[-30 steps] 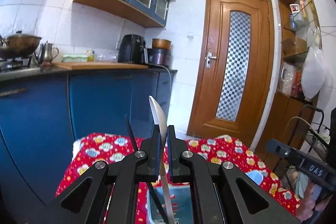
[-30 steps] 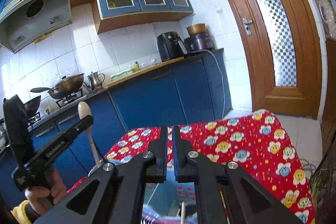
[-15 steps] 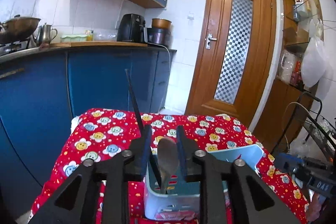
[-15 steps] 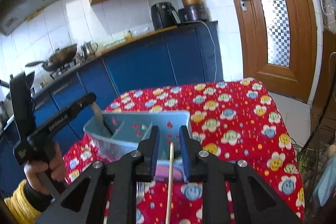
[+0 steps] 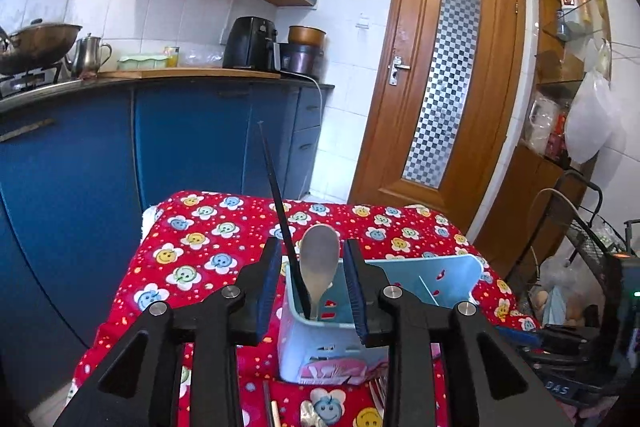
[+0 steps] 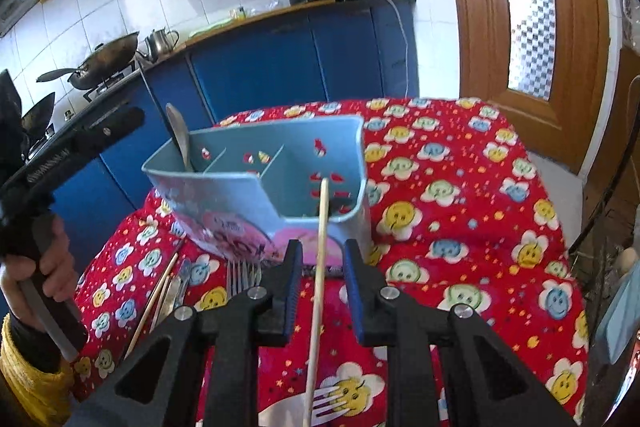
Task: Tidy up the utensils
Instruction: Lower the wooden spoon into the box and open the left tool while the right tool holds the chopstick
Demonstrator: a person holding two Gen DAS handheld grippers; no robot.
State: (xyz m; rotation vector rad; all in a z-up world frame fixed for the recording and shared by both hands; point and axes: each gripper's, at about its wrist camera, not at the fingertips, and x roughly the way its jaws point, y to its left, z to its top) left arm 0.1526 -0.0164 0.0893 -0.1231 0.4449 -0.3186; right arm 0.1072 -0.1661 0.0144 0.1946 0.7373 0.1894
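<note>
Left wrist view, nearest first: the left gripper [image 5: 312,283] has just been opening, and its blue-padded jaws now stand apart with clear air on both sides of the metal spoon [image 5: 319,261]. The spoon stands bowl-up between them, handle down in the near end compartment of the light blue utensil caddy [image 5: 448,281], released and touching neither pad. A black chopstick [image 5: 280,211] leans in the same compartment, just left of the spoon, its tip rising past the left jaw. Below the caddy, fork tines and a few other utensil ends lie on the red smiley-flower tablecloth [image 5: 192,251].

Right wrist view: the right gripper [image 6: 320,267] is parted too. A pale wooden chopstick [image 6: 318,291] runs up the gap between the jaws without visibly pressing either pad; its upper end reaches over the caddy's low front edge at the right-hand compartment, though whether it rests there I cannot tell. On the cloth left of the jaws lie forks [image 6: 240,273] and more wooden chopsticks [image 6: 154,305]. At the far left, a hand [image 6: 48,267] with a yellow cuff holds the other gripper's handle. Beyond the table stand blue cabinets [image 6: 280,67] and a wooden door [image 6: 540,7].
</note>
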